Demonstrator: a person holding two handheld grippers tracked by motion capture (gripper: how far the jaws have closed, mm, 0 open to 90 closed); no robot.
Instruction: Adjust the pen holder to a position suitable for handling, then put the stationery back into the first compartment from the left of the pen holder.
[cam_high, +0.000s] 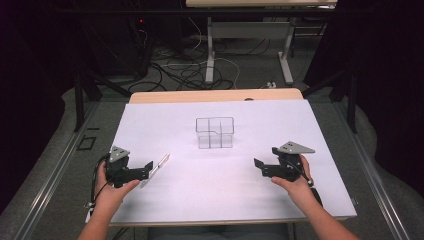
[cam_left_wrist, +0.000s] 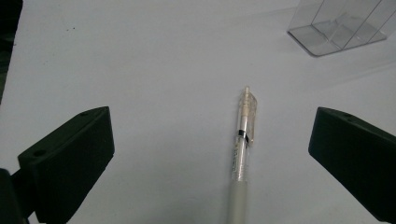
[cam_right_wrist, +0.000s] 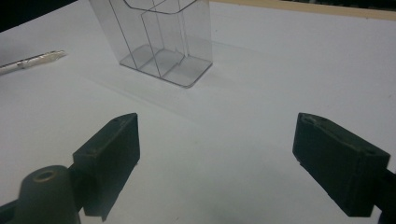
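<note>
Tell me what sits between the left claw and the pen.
Nothing visible. The pen lies on the white table between the open jaws of the left claw, touching neither.

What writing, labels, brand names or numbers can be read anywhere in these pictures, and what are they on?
None can be read.
The clear plastic pen has a thin black band, no legible print.
The clear plastic divided box is unmarked.
The white table sheet bears no text.
The black jaws carry no label.
</note>
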